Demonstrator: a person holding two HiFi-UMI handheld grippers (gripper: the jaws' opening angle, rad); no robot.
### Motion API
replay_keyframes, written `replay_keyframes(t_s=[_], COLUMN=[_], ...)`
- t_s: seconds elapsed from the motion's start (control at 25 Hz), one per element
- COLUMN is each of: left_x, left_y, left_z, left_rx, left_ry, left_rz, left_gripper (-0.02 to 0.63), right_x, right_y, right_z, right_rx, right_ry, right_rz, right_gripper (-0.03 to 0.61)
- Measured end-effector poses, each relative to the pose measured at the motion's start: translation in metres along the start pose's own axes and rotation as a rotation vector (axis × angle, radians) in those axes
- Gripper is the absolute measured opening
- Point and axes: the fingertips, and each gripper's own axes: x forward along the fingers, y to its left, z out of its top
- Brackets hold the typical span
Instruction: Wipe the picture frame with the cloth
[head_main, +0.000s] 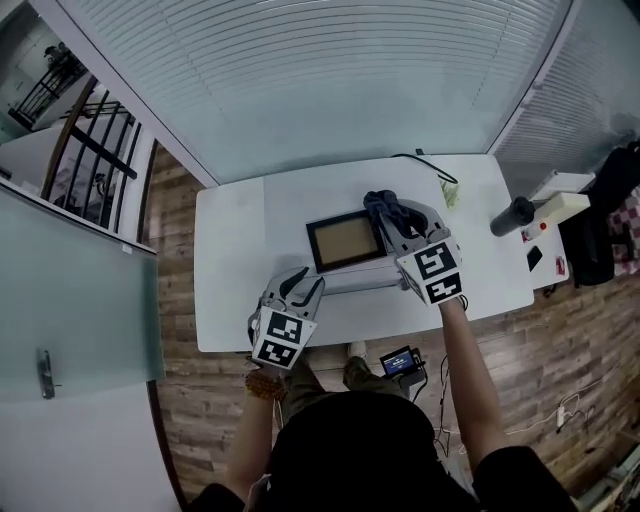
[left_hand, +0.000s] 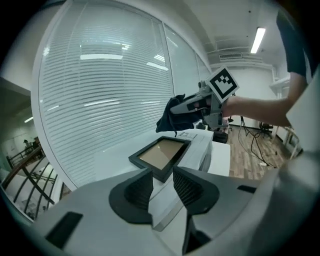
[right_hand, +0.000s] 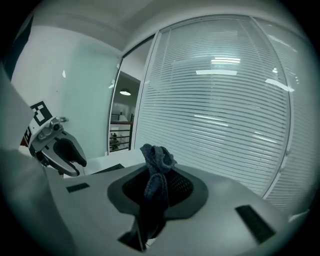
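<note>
A white desk (head_main: 240, 260) sits below a wall of closed window blinds (head_main: 330, 70), with wooden floor around it. We look down on it from above a person's head.

At the left, near the desk's front edge, are the left tongs (head_main: 306, 282). In the left gripper view these tongs (left_hand: 162, 182) stand open, with a clear gap between the ribbed pads and nothing gripped. Through the gap we see the corner of a flat white box (left_hand: 210, 150) and, beyond it, the picture frame (left_hand: 161, 156).

At the middle of the desk, the picture frame (head_main: 347, 240) lies flat, face up. It has a black border around a brown panel, and it rests on top of the white box (head_main: 350, 282).

Just right of the frame's far corner are the right tongs (head_main: 395, 222), which point away from the person. They are clamped on the cloth (head_main: 385, 208), a bunched blue-grey rag. In the right gripper view the cloth (right_hand: 156, 172) is pinched between the pads of these tongs (right_hand: 157, 185) and pokes out past the tips. From the left gripper view the cloth (left_hand: 175, 115) hangs dark beyond the frame's far edge. We cannot tell whether it touches the frame.

Further right, a black cable (head_main: 430, 162) trails over the desk's back edge. A dark cylinder (head_main: 512, 215) lies at the desk's right end.
</note>
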Motion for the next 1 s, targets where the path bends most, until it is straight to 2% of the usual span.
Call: replay_keyframes(t_s=[0.12, 0.28, 0.4, 0.52, 0.68, 0.88, 1.0], left_x=[0.012, 0.022, 0.025, 0.030, 0.032, 0.030, 0.029], left_y=[0.002, 0.005, -0.001, -0.001, -0.003, -0.004, -0.004], left_z=[-0.003, -0.008, -0.011, -0.012, -0.013, -0.012, -0.013], left_rx=[-0.055, -0.028, -0.015, 0.039, 0.067, 0.067, 0.066], left_ry=[0.037, 0.133, 0.169, 0.201, 0.203, 0.188, 0.184], left_rz=[-0.060, -0.112, -0.160, -0.170, -0.196, -0.189, -0.197], left_gripper=[0.130, 0.133, 0.145, 0.146, 0.149, 0.149, 0.149], right_x=[0.020, 0.042, 0.055, 0.065, 0.071, 0.078, 0.080], right_y=[0.002, 0.006, 0.011, 0.019, 0.030, 0.045, 0.053], right_z=[-0.003, -0.014, -0.030, -0.044, -0.050, -0.054, -0.055], right_rx=[-0.018, -0.065, -0.090, -0.120, -0.142, -0.263, -0.284], right_ry=[0.055, 0.147, 0.253, 0.362, 0.446, 0.555, 0.588], right_rz=[0.013, 0.016, 0.025, 0.047, 0.061, 0.060, 0.074], right_gripper=[0.046, 0.046, 0.046, 0.046, 0.046, 0.046, 0.044])
